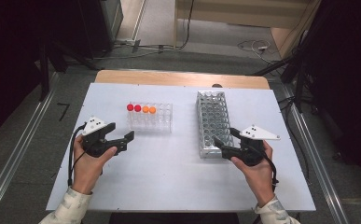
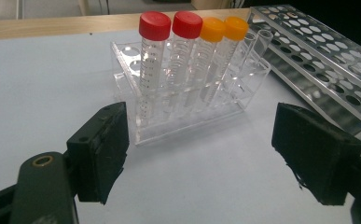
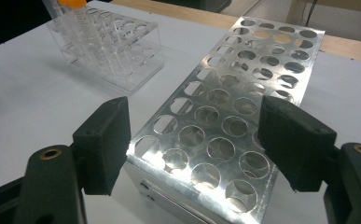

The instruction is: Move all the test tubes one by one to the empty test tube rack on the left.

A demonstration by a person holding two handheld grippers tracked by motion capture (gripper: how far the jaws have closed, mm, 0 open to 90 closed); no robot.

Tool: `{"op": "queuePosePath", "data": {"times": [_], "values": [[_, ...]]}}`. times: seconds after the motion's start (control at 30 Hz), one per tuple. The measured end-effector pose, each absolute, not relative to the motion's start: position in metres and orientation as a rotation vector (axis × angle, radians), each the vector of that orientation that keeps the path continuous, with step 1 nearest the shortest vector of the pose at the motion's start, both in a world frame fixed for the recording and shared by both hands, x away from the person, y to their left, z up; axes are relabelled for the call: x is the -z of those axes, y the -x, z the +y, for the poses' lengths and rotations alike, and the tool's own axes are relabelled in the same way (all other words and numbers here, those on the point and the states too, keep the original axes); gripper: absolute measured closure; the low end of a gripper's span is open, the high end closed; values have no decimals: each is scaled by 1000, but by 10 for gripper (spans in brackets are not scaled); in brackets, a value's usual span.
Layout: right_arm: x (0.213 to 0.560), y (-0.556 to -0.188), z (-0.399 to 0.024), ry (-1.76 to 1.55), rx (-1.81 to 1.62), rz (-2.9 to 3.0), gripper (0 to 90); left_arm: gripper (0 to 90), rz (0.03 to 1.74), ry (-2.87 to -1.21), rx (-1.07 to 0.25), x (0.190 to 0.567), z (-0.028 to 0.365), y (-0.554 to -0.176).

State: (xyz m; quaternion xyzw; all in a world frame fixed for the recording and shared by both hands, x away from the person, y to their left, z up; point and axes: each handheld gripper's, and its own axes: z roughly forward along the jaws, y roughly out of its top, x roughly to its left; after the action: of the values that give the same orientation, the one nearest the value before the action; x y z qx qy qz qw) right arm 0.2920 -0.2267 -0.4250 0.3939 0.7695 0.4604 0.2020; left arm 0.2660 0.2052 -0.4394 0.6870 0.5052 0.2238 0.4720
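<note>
A clear plastic tube rack (image 1: 150, 120) (image 2: 194, 114) stands left of centre on the white board. Its back row holds two red-capped tubes (image 1: 134, 108) (image 2: 155, 25) and two orange-capped tubes (image 1: 149, 110) (image 2: 225, 29), all upright. An empty perforated metal rack (image 1: 211, 123) (image 3: 234, 107) lies right of centre. My left gripper (image 1: 126, 142) (image 2: 199, 154) is open, a short way in front of the clear rack, with nothing between its jaws. My right gripper (image 1: 225, 137) (image 3: 194, 144) is open at the metal rack's near end, its jaws level with the rack's two near corners.
The white board (image 1: 178, 172) rests on a wooden table (image 1: 178, 78). Cables (image 1: 253, 45) lie on the floor behind the table, and metal rails (image 1: 15, 154) run along both sides. The clear rack (image 3: 108, 51) with an orange-capped tube (image 3: 73, 3) is far left in the right gripper view.
</note>
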Motion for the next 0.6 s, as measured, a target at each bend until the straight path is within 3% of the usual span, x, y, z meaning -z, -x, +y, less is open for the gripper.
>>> {"op": "queuePosePath", "data": {"times": [0.6], "values": [[429, -286, -253, -1143, -1269, 2114, 231, 172, 1234, -1686, -545, 444, 209, -256]]}}
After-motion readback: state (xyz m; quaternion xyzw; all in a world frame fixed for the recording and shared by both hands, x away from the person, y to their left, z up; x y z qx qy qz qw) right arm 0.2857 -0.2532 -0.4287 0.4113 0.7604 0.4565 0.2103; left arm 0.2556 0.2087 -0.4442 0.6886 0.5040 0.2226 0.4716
